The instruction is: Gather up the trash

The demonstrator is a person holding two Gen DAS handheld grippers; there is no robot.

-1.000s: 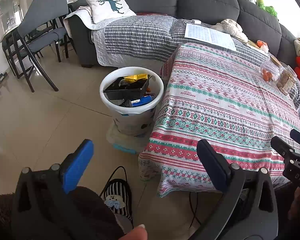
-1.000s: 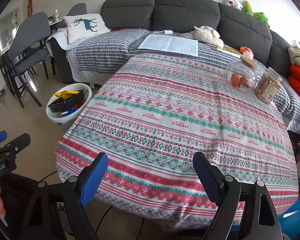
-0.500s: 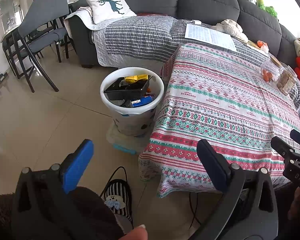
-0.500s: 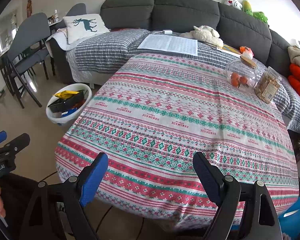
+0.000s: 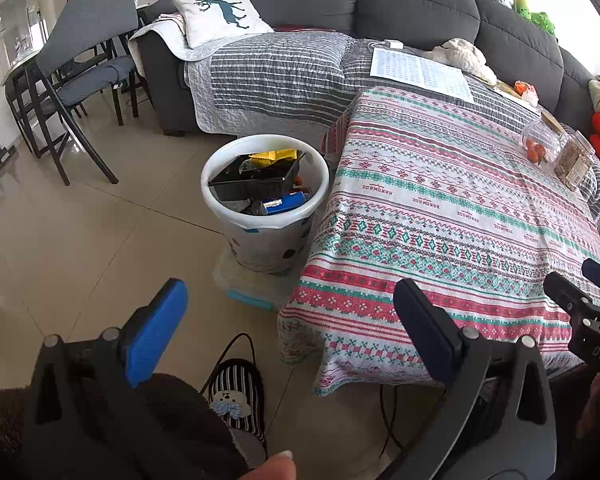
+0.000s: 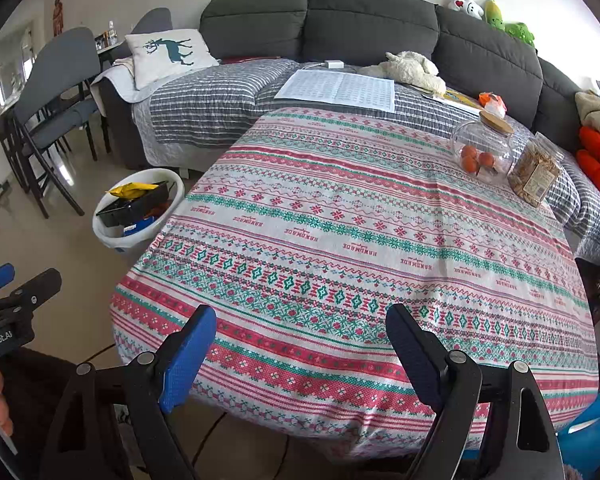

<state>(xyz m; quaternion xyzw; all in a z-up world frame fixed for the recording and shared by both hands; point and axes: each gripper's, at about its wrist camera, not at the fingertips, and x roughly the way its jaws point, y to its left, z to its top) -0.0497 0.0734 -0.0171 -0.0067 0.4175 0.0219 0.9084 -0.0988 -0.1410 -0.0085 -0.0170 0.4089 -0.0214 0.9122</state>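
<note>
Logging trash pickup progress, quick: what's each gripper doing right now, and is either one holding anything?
Left gripper: open, holding nothing.
Right gripper: open, holding nothing, poised over the near edge of the tablecloth.

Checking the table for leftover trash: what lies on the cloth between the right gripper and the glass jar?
Nothing: in the right wrist view the cloth lies bare from the gripper to the jar.

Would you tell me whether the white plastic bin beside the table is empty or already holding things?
Holding things: the white plastic bin has a black tray and yellow wrapper inside.

White bin [image 5: 265,222] on the floor beside the table, holding trash [image 5: 260,184].
</note>
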